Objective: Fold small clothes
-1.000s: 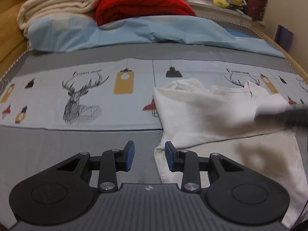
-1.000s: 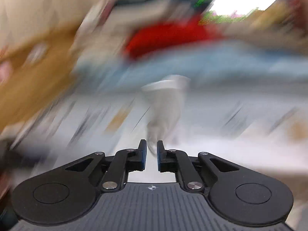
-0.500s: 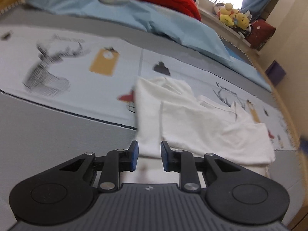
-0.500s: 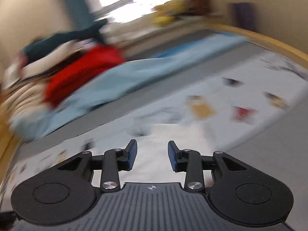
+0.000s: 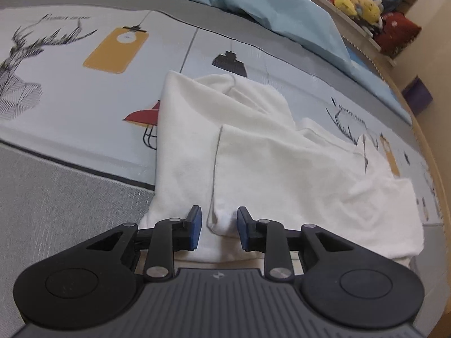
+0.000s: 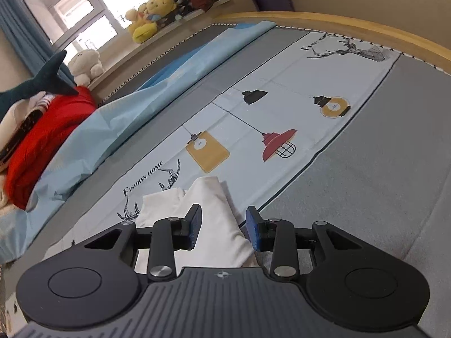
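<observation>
White garment: small, soft cotton, lying partly folded on the bed, across the printed band of the sheet and over onto the plain grey strip nearest the cameras; one panel is doubled over the rest, with a dark-stitched hem running up its left edge. Left tongs: black arms, blue pads, spread, having just narrowed a little; they sit low over the near edge of the garment, with a bunched corner of the folded panel between the pads, and whether the pads touch it cannot be told. Right tongs: spread, having just opened; a narrow end of the white garment lies between and under the pads, the left pad just beside the cloth, the right pad apart from it. Sheet print: stag heads, yellow lanterns, one red cage lamp, black lamp shades, lettering reading "Fashion Home". Light blue cover: crumpled along the far side of the bed. Red blanket: folded, stacked against pale bedding at the head of the bed. Dark shark toy: lying on top of the red blanket. Plush toys: yellow and cream, grouped on the window ledge. Wooden bed frame: curved rail around the mattress edge.
</observation>
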Demonstrator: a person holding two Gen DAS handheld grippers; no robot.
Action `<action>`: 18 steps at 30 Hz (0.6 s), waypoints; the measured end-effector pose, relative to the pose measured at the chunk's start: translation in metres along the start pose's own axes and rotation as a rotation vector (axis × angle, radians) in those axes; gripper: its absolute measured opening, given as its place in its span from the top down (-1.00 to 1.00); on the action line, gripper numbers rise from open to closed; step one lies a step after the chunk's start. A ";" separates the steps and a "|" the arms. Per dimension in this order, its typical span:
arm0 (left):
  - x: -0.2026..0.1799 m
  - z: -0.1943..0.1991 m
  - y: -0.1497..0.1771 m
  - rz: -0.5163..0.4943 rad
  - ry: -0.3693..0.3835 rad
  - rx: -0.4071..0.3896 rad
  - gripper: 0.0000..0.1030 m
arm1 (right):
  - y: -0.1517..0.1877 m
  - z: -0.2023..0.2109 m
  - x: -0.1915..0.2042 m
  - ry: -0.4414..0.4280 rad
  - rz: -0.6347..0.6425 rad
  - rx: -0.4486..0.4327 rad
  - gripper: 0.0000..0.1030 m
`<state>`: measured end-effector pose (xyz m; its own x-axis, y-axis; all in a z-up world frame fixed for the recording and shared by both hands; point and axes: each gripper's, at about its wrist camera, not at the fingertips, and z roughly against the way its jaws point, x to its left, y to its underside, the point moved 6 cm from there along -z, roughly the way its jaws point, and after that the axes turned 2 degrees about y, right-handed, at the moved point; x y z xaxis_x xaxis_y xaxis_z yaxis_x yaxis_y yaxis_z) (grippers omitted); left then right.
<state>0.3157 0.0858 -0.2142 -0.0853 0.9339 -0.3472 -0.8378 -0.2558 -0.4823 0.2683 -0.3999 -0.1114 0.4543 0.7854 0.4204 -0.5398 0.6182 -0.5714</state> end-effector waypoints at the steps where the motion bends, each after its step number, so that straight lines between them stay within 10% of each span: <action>1: -0.001 0.000 0.000 -0.013 0.000 -0.001 0.45 | 0.000 0.001 0.002 -0.001 -0.001 0.001 0.28; 4: -0.002 0.001 0.000 -0.030 0.019 0.001 0.93 | 0.001 0.000 0.007 -0.004 -0.003 0.003 0.27; 11: 0.010 0.063 -0.030 -0.007 -0.017 -0.234 0.97 | 0.007 -0.004 0.016 0.000 0.004 0.013 0.28; 18: 0.046 0.048 -0.016 0.089 -0.167 -0.104 0.80 | 0.022 -0.025 0.011 0.015 -0.018 0.114 0.25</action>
<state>0.2989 0.1451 -0.1836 -0.2518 0.9326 -0.2585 -0.7636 -0.3555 -0.5390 0.2791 -0.3780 -0.1368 0.4749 0.7739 0.4191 -0.6079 0.6328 -0.4796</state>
